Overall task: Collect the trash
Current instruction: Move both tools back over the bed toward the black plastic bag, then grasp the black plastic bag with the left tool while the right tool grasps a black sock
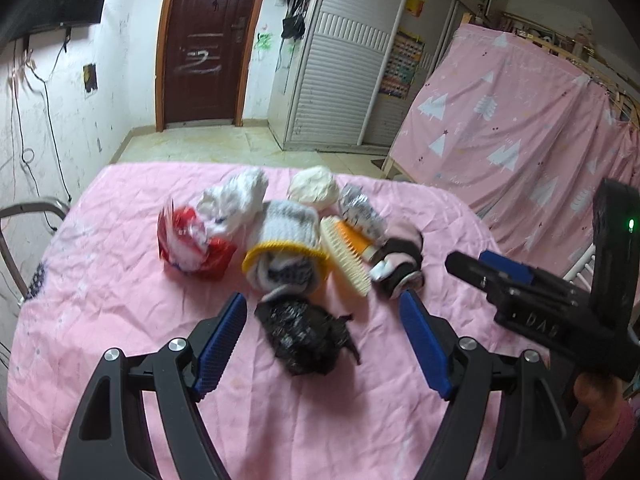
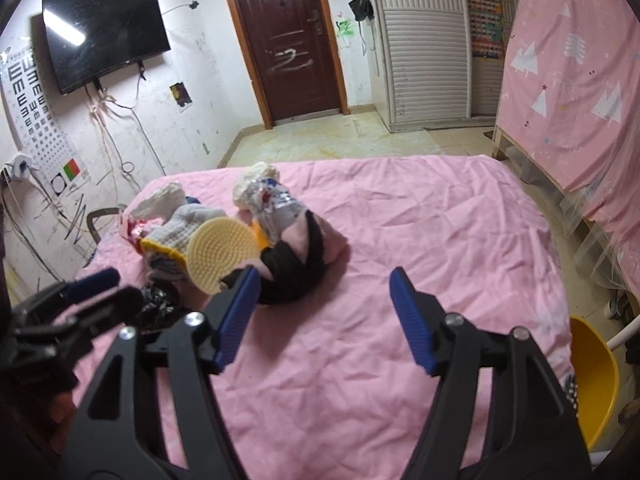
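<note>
A crumpled black plastic bag (image 1: 306,334) lies on the pink tablecloth (image 1: 120,320), between the open fingers of my left gripper (image 1: 322,312), which hovers just over it. Behind it sit a red-and-white wrapper (image 1: 192,244), white crumpled paper (image 1: 234,200), a white wad (image 1: 314,188) and a silver foil wrapper (image 1: 360,208). My right gripper (image 2: 320,292) is open and empty over bare cloth (image 2: 440,240), right of the pile; it also shows in the left wrist view (image 1: 492,268).
A white glove with a yellow cuff (image 1: 286,250), an orange brush (image 1: 346,256) and a pink-and-black sock bundle (image 1: 400,264) lie in the pile. A yellow chair (image 2: 594,380) stands at the table's right, a metal chair (image 1: 24,216) at its left.
</note>
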Demonstrator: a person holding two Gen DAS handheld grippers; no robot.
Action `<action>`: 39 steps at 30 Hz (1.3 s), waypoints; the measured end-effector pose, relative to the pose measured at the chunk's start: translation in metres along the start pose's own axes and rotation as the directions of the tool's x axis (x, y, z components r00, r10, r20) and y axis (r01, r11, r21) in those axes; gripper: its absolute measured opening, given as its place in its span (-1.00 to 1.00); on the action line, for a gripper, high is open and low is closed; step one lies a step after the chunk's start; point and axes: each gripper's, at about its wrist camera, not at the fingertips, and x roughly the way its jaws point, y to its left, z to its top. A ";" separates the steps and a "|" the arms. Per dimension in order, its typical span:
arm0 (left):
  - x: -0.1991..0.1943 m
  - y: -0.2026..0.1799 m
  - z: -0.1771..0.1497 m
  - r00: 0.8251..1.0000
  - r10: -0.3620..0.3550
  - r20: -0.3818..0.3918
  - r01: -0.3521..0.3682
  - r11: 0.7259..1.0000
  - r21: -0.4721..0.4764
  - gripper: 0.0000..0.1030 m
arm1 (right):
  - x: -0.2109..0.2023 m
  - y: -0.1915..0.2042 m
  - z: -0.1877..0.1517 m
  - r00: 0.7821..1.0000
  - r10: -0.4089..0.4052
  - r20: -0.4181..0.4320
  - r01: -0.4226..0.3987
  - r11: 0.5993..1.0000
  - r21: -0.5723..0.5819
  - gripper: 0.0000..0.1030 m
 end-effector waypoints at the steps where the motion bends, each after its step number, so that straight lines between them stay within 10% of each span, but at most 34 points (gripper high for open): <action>1: 0.002 0.001 -0.002 1.000 0.001 -0.005 -0.001 1.000 0.001 0.35 | 0.003 0.003 0.001 1.000 0.004 -0.003 -0.004 1.000 -0.005 0.35; 18: 0.038 0.002 -0.010 0.997 0.007 -0.080 -0.004 0.999 0.032 0.34 | 0.056 0.019 0.021 0.997 0.008 -0.077 -0.007 1.000 0.009 0.40; 26: 0.044 -0.006 -0.013 0.994 -0.002 -0.111 0.008 0.998 0.055 -0.37 | 0.069 0.010 0.017 0.989 0.090 -0.121 -0.082 0.994 0.074 0.16; 39: 0.030 0.001 -0.017 0.996 -0.009 -0.083 0.012 0.999 0.036 -0.50 | 0.044 0.012 0.012 0.996 0.064 -0.062 -0.060 0.997 0.058 -0.15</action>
